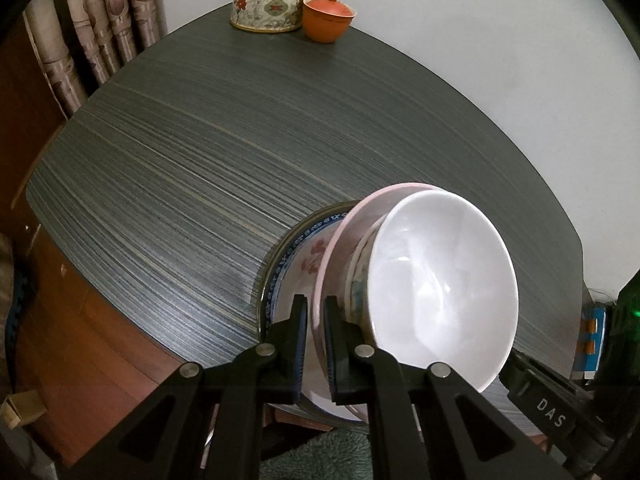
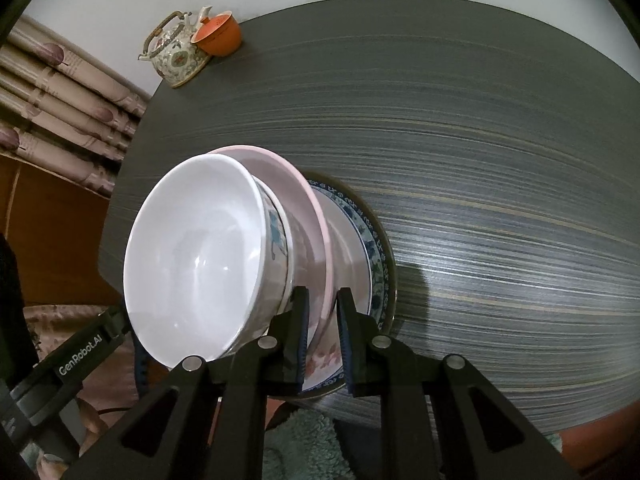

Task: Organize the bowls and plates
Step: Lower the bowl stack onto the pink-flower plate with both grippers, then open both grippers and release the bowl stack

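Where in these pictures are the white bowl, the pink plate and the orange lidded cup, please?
white bowl (image 2: 192, 256): right wrist view, inner wall.
pink plate (image 2: 296, 184): right wrist view, upper rim.
orange lidded cup (image 1: 326, 20): left wrist view, side wall below the lid.

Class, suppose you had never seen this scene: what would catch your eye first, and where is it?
First, the stack at the near edge of the dark table: a white bowl on a pink plate over a blue-rimmed plate. Both the left gripper and the right gripper have jaws clamped on the pink plate's rim. A floral teapot and orange lidded cup sit at the far corner.
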`<control>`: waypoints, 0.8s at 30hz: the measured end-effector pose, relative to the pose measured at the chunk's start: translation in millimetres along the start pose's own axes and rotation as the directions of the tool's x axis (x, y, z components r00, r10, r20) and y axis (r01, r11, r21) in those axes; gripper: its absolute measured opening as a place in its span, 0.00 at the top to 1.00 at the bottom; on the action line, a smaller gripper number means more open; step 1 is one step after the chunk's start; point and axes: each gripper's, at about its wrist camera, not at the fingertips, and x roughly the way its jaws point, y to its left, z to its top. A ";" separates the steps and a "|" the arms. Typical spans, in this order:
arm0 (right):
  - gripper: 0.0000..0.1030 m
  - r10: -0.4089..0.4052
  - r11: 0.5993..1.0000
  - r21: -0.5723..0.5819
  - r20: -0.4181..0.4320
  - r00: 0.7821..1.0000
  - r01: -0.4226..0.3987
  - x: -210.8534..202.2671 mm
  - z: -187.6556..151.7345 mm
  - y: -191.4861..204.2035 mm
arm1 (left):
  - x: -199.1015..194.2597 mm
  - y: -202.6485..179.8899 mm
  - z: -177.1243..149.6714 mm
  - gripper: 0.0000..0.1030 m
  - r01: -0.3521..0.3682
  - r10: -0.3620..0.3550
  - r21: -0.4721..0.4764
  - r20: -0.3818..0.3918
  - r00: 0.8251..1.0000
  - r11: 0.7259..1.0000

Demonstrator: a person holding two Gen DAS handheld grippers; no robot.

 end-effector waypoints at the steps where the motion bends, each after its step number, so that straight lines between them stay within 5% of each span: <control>1: 0.84 0.001 1.000 -0.004 0.001 1.000 -0.001 -0.2 -0.4 -0.4 | -0.8 -0.4 -0.4 0.90 0.000 0.000 -0.002 -0.001 1.000 1.000; 17: 0.46 0.008 1.000 -0.013 0.052 0.999 -0.008 -22.3 -20.3 -19.5 | -24.0 -0.3 -9.7 0.68 -0.037 0.036 0.016 0.052 0.998 0.999; 24: 0.34 -0.003 1.000 -0.020 0.081 0.997 0.004 -35.3 -35.5 -30.3 | -44.2 -6.1 -30.9 0.61 -0.140 0.133 0.048 0.125 0.983 0.989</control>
